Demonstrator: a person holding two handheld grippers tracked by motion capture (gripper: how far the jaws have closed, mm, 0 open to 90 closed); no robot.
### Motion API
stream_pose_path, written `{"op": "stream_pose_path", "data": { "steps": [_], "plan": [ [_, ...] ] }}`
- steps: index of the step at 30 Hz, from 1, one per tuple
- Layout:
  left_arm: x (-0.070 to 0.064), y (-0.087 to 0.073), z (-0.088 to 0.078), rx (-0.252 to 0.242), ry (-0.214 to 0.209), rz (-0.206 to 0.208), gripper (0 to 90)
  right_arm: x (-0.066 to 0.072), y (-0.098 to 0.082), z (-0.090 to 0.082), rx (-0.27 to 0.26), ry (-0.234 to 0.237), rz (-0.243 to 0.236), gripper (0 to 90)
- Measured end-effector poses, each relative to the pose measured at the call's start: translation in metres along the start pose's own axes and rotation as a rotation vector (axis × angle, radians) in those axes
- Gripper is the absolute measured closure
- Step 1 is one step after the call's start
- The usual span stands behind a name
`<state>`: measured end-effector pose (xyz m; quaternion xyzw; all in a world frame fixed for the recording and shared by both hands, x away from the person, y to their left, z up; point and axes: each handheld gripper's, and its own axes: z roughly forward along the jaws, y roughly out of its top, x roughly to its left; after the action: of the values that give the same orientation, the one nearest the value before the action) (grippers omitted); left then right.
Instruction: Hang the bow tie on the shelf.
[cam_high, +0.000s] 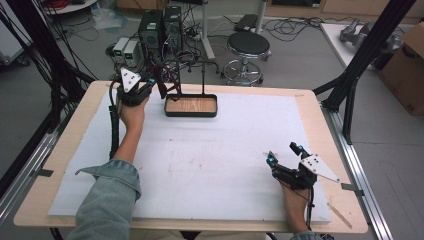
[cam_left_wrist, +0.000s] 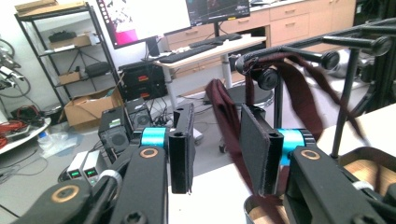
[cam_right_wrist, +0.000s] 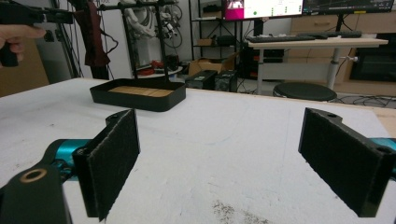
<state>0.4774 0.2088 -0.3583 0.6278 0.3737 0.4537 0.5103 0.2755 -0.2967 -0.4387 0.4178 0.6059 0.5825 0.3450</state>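
Left tongs: your jaws stand parted, pads facing each other with a clear gap. A dark red cloth strap hangs in that gap and just beyond it. From the left gripper view I cannot tell whether either pad touches the cloth; no pad presses on it, so I note the tongs as released. The strap drapes over the black rack directly ahead of the jaws, its top looped over the crossbar, its lower end falling toward the tray under your right-hand jaw.

In the high view, your left tongs are raised at the far left part of the table, tips at the rack's left end, with the strap right at the tips. The tray with its wooden floor sits just to the right of and below those tips.

Right tongs: jaws wide apart, nothing between them but bare white mat. Released. They rest low on the mat at the near right, well apart from the rack. Ahead of these jaws and to their left you see the tray, the rack and the hanging strap.
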Motion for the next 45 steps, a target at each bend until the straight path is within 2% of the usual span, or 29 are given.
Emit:
{"op": "stream_pose_path", "data": {
  "steps": [12,21,28,35,45],
  "plan": [
    [0.012,0.012,-0.039,-0.002,-0.097,0.006,56.0,-0.001,0.0,0.0,-0.005,-0.004,-0.007,11.7],
    [0.008,0.018,-0.066,-0.007,-0.169,0.011,52.6,-0.001,0.0,0.001,-0.001,-0.006,-0.003,11.7],
    [0.004,0.016,-0.079,0.029,-0.25,0.005,46.8,-0.001,0.0,0.001,0.001,-0.009,-0.001,11.7],
    [0.003,0.009,-0.098,0.041,-0.287,-0.021,38.5,-0.002,0.0,0.001,0.003,-0.01,-0.001,11.7],
    [0.0,-0.01,-0.13,0.034,-0.296,-0.035,32.5,-0.001,0.0,0.001,0.007,-0.013,-0.009,11.7]
  ]
}}
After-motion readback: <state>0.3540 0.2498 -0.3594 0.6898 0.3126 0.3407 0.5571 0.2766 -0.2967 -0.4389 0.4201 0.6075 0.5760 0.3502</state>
